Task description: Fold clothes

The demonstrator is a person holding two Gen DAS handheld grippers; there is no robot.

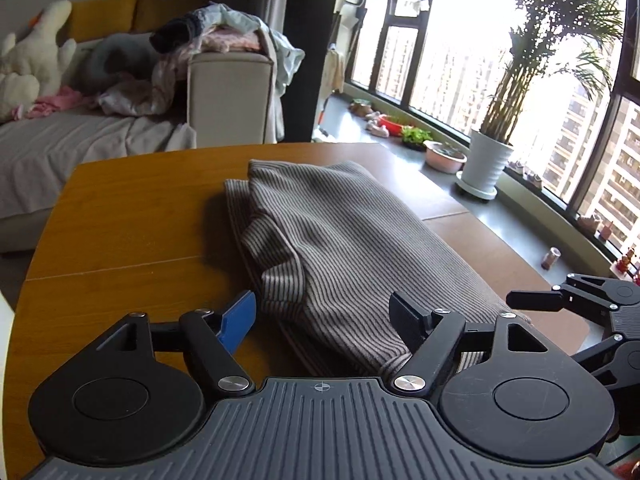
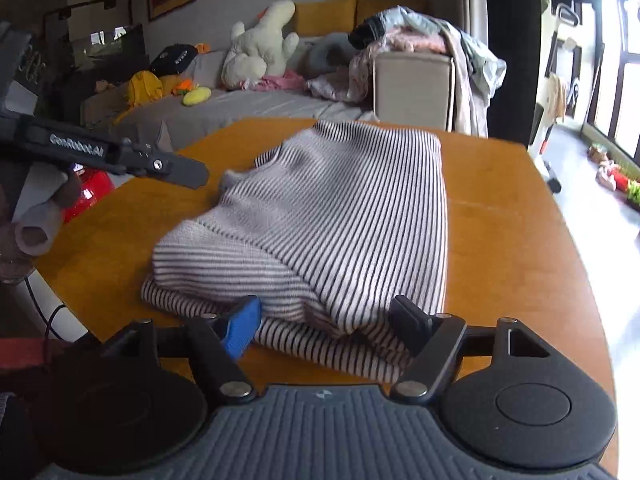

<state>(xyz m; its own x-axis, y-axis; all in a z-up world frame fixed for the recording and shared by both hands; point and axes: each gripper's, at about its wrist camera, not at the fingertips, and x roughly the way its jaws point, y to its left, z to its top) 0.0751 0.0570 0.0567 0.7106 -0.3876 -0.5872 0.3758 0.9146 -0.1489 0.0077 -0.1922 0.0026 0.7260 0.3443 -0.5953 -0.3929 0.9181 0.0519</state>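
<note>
The left gripper (image 1: 322, 320) hovers low over the near end of the striped sweater (image 1: 340, 248), its jaws spread wide and holding nothing; the blue finger (image 1: 239, 326) is over bare table (image 1: 120, 220) just left of the cloth, the black finger (image 1: 408, 320) over the fabric. The sweater lies folded on the table, stretching ahead of both grippers. To the right, the right gripper (image 2: 326, 326) is equally wide open and empty, its fingertips at the sweater's (image 2: 320, 216) near edge, the folded bulk directly in front.
</note>
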